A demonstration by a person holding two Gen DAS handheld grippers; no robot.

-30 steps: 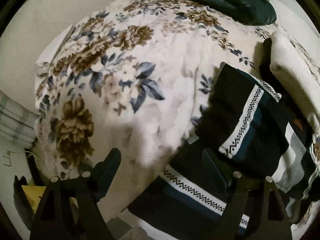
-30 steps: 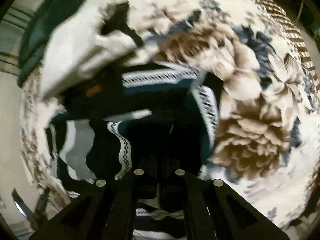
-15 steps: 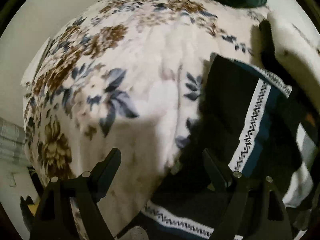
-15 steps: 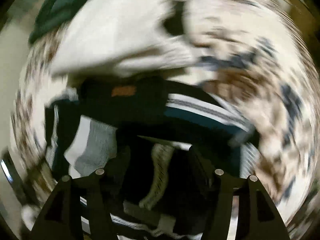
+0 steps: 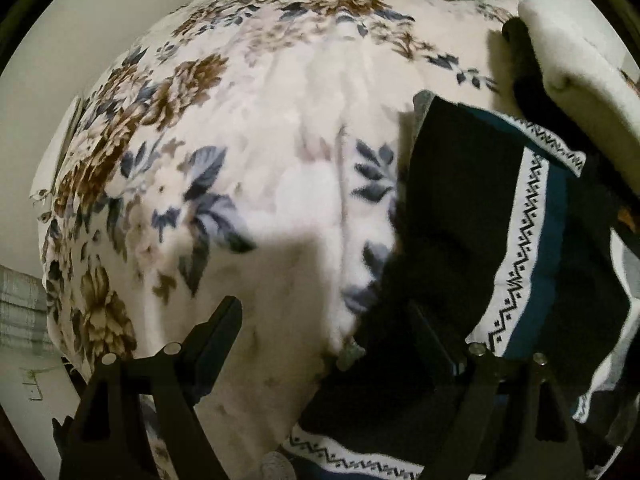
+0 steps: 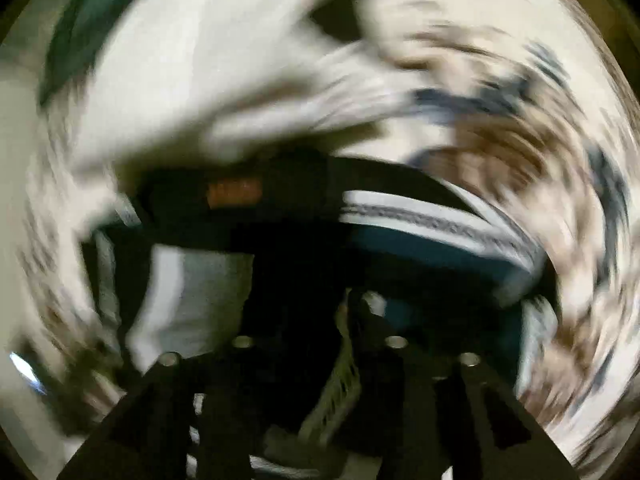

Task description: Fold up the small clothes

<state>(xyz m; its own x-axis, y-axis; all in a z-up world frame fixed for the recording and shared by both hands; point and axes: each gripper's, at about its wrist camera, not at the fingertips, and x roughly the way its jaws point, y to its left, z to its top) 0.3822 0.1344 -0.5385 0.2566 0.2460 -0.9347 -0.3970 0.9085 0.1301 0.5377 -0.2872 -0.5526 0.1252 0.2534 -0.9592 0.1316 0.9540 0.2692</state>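
Black plastic fingers of the left gripper (image 5: 320, 328) stand wide, holding nothing, one over floral fleece blanket (image 5: 280, 152), the other over the dark zigzag-banded garment (image 5: 472, 208), whose band runs away from the fingertips. The right gripper (image 6: 316, 320), its jaws closing over that same garment's folds through heavy blur, looks nearer; whether it grips cannot be told.

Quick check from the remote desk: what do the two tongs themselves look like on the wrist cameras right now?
Both look alike. The left tongs have two matte black, flat-sided fingers that taper forward, each on a black triangular bracket with cut-out openings and two round silver screw heads. The right tongs show the same black brackets and silver screw heads, though that picture is blurred. No cables, markings, hand or sleeve show in either view.
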